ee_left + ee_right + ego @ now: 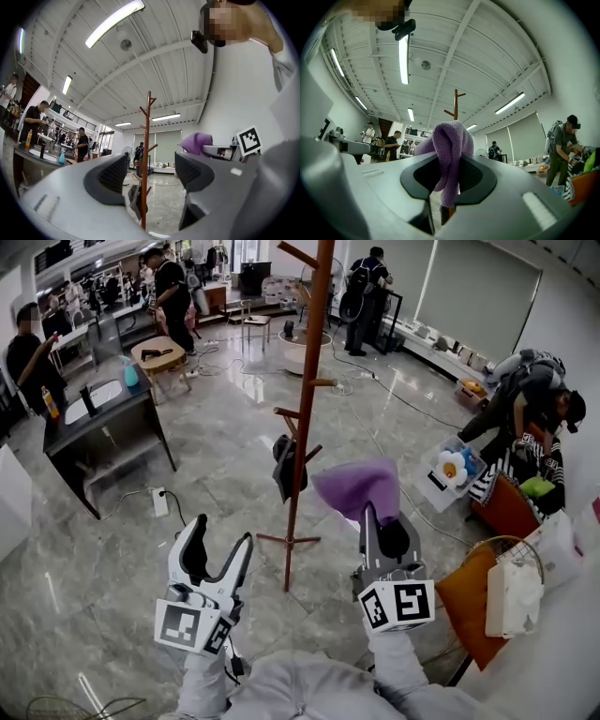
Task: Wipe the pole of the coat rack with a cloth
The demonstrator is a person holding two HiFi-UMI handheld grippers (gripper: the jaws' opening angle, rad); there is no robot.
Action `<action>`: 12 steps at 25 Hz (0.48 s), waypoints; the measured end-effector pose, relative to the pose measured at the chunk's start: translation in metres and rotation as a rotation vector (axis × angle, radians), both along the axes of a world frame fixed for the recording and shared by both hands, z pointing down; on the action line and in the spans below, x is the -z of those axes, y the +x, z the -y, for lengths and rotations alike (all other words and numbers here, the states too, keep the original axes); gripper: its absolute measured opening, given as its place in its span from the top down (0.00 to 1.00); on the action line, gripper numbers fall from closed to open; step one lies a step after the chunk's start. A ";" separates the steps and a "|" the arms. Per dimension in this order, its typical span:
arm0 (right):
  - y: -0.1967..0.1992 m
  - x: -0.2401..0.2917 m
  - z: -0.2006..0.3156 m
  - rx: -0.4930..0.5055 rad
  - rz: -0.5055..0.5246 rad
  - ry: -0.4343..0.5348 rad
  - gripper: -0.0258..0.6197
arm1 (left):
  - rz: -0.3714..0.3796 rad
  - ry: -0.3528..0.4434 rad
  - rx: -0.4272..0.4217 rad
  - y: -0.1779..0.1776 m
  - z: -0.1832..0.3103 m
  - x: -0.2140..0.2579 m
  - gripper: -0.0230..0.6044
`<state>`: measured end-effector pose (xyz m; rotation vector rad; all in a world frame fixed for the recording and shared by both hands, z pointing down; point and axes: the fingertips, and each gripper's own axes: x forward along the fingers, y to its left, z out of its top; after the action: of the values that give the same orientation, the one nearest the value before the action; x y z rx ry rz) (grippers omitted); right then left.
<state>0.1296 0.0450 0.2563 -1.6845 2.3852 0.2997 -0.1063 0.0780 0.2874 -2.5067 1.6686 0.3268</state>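
A tall brown wooden coat rack [306, 409] stands on the marble floor ahead of me, a dark item [284, 468] hanging from a low peg. Its pole [146, 159] shows between the left gripper's jaws, and the rack's top [456, 104] rises behind the cloth. My right gripper [380, 517] is shut on a purple cloth [358, 487], just right of the pole and apart from it. The cloth [449, 152] bunches up between the pads. My left gripper [222, 542] stands open and empty, left of the pole's base.
A dark desk with a sink [97, 418] stands at the left, a power strip [159, 502] and cable on the floor beside it. Orange and white bags [502, 592] and a box of toys [450, 471] lie at the right. Several people stand further off.
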 end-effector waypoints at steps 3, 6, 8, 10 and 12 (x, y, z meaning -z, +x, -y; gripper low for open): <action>-0.010 0.000 0.002 -0.009 -0.007 0.002 0.86 | -0.005 -0.005 -0.005 -0.012 0.006 -0.003 0.41; -0.017 -0.003 0.005 -0.018 -0.023 -0.006 0.86 | -0.011 -0.015 -0.020 -0.018 0.013 -0.008 0.41; -0.019 -0.004 0.010 -0.026 -0.030 -0.009 0.86 | -0.012 -0.021 -0.031 -0.019 0.018 -0.010 0.41; -0.021 0.000 0.016 -0.030 -0.041 0.002 0.86 | -0.014 -0.024 -0.036 -0.021 0.025 -0.012 0.41; -0.023 0.006 0.025 -0.030 -0.058 0.023 0.86 | -0.015 -0.026 -0.038 -0.022 0.032 -0.014 0.41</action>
<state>0.1071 0.0204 0.2507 -1.7253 2.3900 0.3848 -0.1286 0.0457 0.3016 -2.5639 1.6433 0.3301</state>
